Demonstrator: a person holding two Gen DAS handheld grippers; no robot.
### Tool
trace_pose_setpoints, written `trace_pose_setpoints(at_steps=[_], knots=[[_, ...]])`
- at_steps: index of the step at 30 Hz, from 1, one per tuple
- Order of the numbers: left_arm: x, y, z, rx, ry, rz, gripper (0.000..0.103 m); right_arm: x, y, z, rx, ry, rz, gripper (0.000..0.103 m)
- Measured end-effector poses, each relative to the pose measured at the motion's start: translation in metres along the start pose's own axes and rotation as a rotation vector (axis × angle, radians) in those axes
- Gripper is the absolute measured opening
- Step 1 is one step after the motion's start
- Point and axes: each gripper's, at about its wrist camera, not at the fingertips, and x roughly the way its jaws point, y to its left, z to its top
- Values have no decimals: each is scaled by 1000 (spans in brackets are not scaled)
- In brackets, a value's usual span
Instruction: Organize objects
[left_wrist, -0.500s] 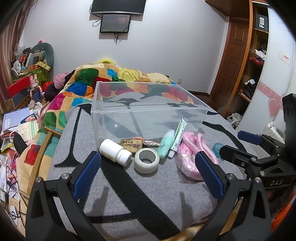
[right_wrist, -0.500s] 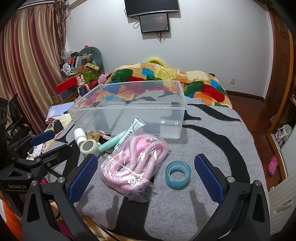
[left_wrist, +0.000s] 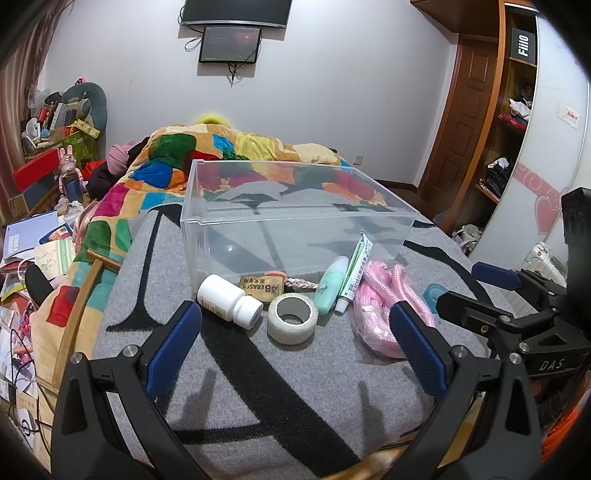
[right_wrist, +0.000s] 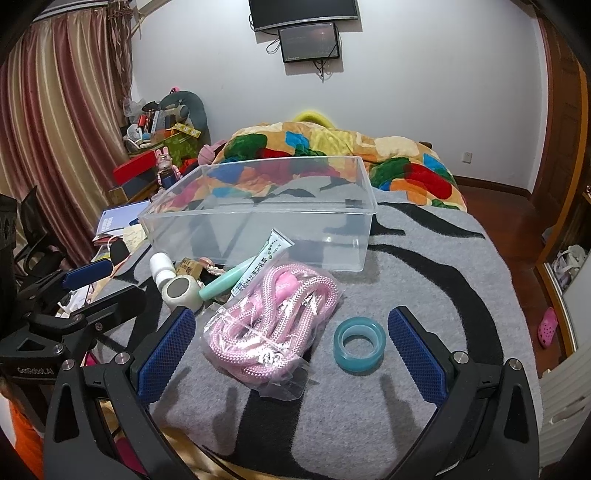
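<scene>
Pre-grasp stage: clear bin (left_wrist: 295, 221) on the bed is empty, nothing picked yet. Left hand-held gripper (left_wrist: 295, 343) spread, holding nothing; right hand-held gripper (right_wrist: 291, 350) likewise. All items sit just in front of the bin: 1 white bottle (left_wrist: 229, 301), 1 white tape roll (left_wrist: 292, 319), 1 teal tape ring (right_wrist: 359, 348), 1 bagged pink rope (right_wrist: 273, 325), 1 green tube (left_wrist: 330, 285), 1 ointment tube (left_wrist: 354, 275), 1 eraser (left_wrist: 261, 285). Likely next: left closes on the tape roll or bottle, then lifts it over the bin's front wall.
</scene>
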Motion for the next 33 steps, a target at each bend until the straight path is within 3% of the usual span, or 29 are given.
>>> trace_pose_setpoints(at_steps=[33], knots=[[-1, 3, 0, -9, 7, -7, 103, 1, -1, 1, 2, 2, 10, 103]])
